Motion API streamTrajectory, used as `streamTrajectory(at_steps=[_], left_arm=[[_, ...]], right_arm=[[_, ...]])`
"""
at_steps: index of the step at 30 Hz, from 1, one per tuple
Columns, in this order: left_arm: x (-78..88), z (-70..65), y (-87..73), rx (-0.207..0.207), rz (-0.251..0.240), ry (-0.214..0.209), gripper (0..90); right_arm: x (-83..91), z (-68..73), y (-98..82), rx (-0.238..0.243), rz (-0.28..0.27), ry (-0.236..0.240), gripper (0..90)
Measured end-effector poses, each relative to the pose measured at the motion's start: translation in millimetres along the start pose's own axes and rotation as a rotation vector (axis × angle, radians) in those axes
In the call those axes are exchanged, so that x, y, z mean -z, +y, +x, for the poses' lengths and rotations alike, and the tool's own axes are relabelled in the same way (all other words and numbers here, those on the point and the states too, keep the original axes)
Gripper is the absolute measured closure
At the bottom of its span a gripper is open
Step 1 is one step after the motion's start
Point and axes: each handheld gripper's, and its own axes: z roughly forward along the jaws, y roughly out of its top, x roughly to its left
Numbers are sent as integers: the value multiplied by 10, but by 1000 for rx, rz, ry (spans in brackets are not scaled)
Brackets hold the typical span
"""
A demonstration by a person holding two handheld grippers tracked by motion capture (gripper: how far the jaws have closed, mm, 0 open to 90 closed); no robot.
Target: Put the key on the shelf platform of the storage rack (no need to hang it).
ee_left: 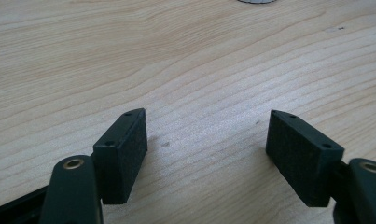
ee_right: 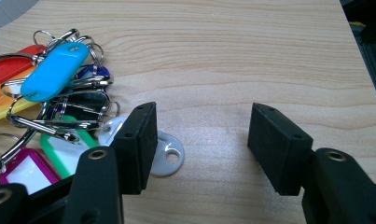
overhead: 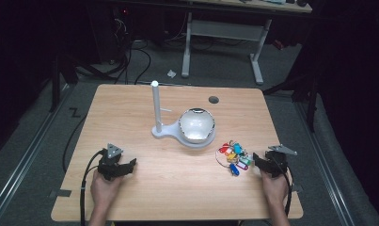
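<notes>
Two hand-held grippers are rested low on the bench, both spread apart and empty.

The left hand-held gripper (overhead: 130, 164) is held at the near left of the wooden bench (overhead: 130, 108), its jaws released over bare wood. The right hand-held gripper (overhead: 256, 159) is held at the near right, jaws likewise released, just beside a bunch of coloured key tags (overhead: 233, 156) on metal rings; one white tag (ee_right: 164, 151) is seen lying by its left jaw. A white stand with a post (overhead: 155, 109) and a round mirror (overhead: 196, 125) is placed at the bench's middle.
</notes>
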Motion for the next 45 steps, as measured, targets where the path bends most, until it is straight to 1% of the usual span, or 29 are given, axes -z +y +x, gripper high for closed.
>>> streamTrajectory(at_steps=[9,10,11,12,16,17,18,20,23,24,26,27,28,29,32,34,35,40,42,45], left_arm=[[1,0,4,4,2,0,295],[1,0,4,3,2,0,295],[1,0,4,3,2,0,295],[1,1,5,2,2,-1,295],[0,-1,3,3,1,0,295],[0,-1,2,4,1,0,295],[0,-1,2,2,0,0,295],[0,-2,1,4,0,1,295],[0,-2,0,3,0,1,296],[0,-2,0,3,0,1,296],[0,-2,0,3,0,1,295],[0,-2,0,3,0,1,296],[0,-2,0,3,0,1,295],[0,-2,0,3,0,1,295],[0,-1,0,1,0,0,295],[0,-1,0,2,0,1,296],[0,-2,0,3,0,1,296],[0,-2,0,3,-1,1,296],[0,-3,0,4,0,1,295],[0,-2,0,4,-1,1,296]], right_arm=[[3,-3,-1,-1,-1,4,428],[7,2,-2,-10,1,4,430],[8,0,1,-3,3,5,442],[16,7,1,-8,9,7,450],[45,32,3,19,-1,2,461],[45,32,3,19,-1,2,461],[61,42,7,34,-11,10,465],[72,54,7,32,-13,14,465],[103,77,10,46,-21,33,466],[130,92,13,46,-30,50,466],[144,98,14,45,-33,56,466],[170,112,16,43,-41,72,466],[181,113,19,53,-46,76,465],[181,113,19,53,-46,76,465],[208,139,20,45,-46,99,465],[217,166,24,53,-47,116,462],[217,166,24,53,-47,116,462],[240,251,69,70,-49,137,455],[244,307,116,88,-56,161,453],[237,344,136,98,-61,172,453]])
